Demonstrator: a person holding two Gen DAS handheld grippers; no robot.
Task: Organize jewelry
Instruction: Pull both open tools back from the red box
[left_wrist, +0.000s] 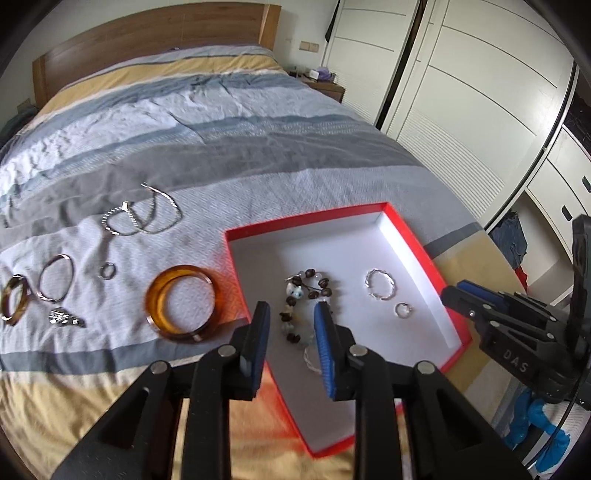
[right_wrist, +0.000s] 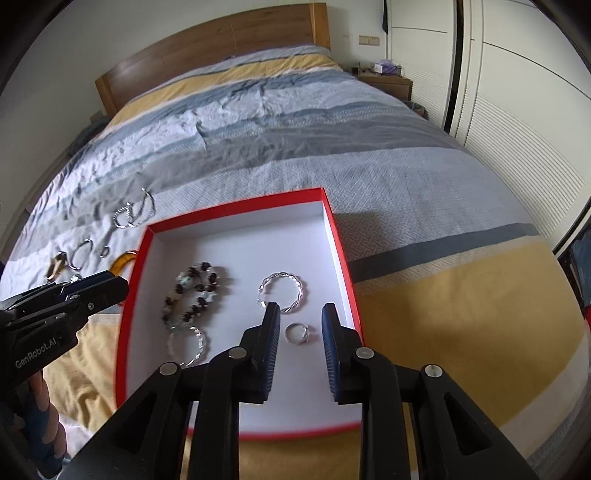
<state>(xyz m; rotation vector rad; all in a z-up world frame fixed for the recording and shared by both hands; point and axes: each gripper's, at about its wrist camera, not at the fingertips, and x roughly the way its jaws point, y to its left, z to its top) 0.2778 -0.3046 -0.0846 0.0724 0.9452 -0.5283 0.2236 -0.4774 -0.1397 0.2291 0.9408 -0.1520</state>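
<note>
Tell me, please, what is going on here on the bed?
A person with a gripper in each hand is sorting jewelry into a red box on the bed. A beaded bracelet, a twisted silver bracelet, a small ring and a clear bracelet already lie inside. The amber bangle, necklace and other rings lie on the blanket. The left gripper and right gripper are both open, holding nothing.
</note>
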